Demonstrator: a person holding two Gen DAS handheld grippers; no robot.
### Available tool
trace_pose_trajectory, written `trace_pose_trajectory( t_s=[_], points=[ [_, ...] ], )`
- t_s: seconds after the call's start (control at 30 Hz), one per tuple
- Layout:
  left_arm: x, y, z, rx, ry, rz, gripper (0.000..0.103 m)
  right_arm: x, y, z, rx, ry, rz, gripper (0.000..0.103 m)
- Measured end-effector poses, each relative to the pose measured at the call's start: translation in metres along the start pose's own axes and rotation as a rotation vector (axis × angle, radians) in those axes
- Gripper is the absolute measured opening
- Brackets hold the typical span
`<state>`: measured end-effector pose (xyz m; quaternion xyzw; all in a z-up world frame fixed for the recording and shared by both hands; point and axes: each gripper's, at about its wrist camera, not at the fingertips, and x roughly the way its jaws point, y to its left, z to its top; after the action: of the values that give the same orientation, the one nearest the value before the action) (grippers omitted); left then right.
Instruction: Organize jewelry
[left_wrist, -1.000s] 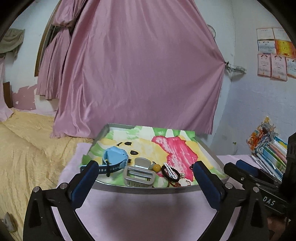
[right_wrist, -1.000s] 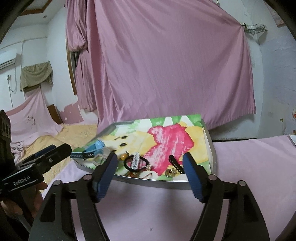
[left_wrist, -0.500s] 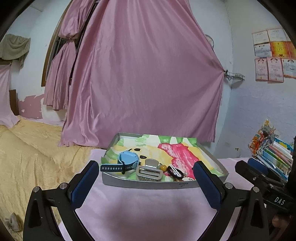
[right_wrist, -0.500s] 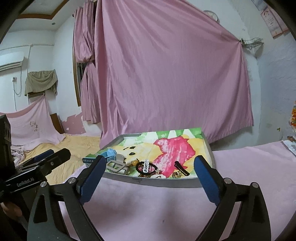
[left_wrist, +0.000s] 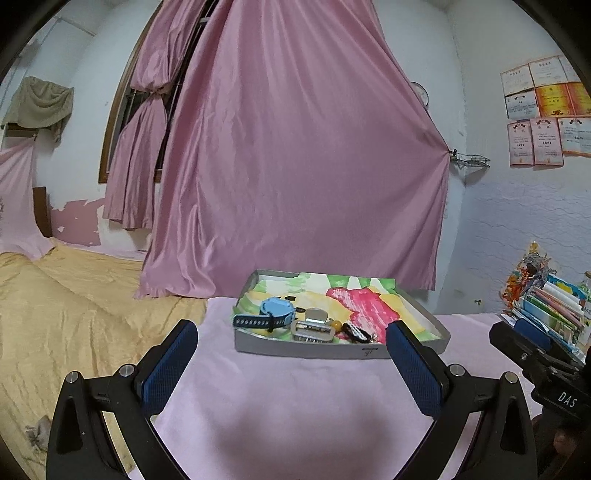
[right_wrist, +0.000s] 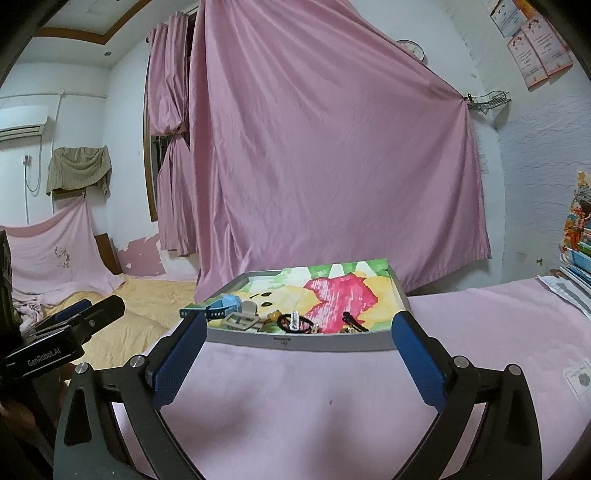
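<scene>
1. Left gripper (left_wrist: 291, 334) has its jaws spread wide with nothing between the blue pads, just bare pink cloth (left_wrist: 295, 398) under them.
2. Right gripper (right_wrist: 299, 328): its jaws are opening and already look about as wide as they go, and nothing is clamped between them either.
3. The gray tray (left_wrist: 314, 349) sits on the pink cloth straight ahead of both sets of jaws, beyond the fingertips and not touching them. In the left view its near wall spans most of the gap between the pads; same deal in the right view (right_wrist: 295, 341).
4. All the jewelry is bunched at the near end of the tray, on a colourful drawn liner (left_wrist: 369, 306).
5. Ahead of the left gripper's left pad there's a blue watch (left_wrist: 275, 314) with its dark strap poking out over the tray's left edge.
6. Just right of the watch is a silver buckle-ish clasp (left_wrist: 312, 330), then a small amber bead (left_wrist: 336, 325), then a black hair tie (left_wrist: 354, 332) with something sparkly on it.
7. From the right view, a black hair clip (right_wrist: 354, 321) lies nearer the right pad, apart from the hair tie (right_wrist: 295, 323).
8. The far half of the tray only shows the liner.
9. A stack of books (left_wrist: 550, 306) sits off to the right of the left gripper's jaws, and a pink curtain (left_wrist: 295, 166) hangs behind the tray.
</scene>
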<state>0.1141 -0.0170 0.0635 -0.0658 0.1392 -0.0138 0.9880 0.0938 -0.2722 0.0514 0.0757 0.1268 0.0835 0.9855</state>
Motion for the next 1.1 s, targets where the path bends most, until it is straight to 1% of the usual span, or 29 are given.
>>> trace_pose_trajectory(
  t_s=[0.13, 0.27, 0.4, 0.6, 0.87, 1.1],
  points=[
    [-0.017, 0.006, -0.008, -0.004, -0.003, 0.025, 0.102, -0.019, 0.001, -0.006, 0.001, -0.016, -0.02, 0.099],
    [-0.028, 0.008, -0.016, -0.008, -0.008, 0.032, 0.102, -0.034, 0.004, -0.013, -0.007, -0.023, -0.034, 0.099],
    [-0.038, 0.009, -0.027, 0.011, -0.011, 0.056, 0.102, -0.043, 0.007, -0.021, -0.017, -0.022, -0.039, 0.099],
    [-0.048, 0.013, -0.042, 0.004, -0.01, 0.081, 0.102, -0.048, 0.008, -0.035, -0.019, -0.01, -0.048, 0.099],
    [-0.052, 0.017, -0.056, 0.011, 0.0, 0.078, 0.102, -0.052, 0.01, -0.052, -0.032, 0.02, -0.063, 0.099],
    [-0.053, 0.016, -0.061, 0.016, 0.012, 0.065, 0.102, -0.054, 0.01, -0.053, -0.029, 0.028, -0.069, 0.099]
  ],
)
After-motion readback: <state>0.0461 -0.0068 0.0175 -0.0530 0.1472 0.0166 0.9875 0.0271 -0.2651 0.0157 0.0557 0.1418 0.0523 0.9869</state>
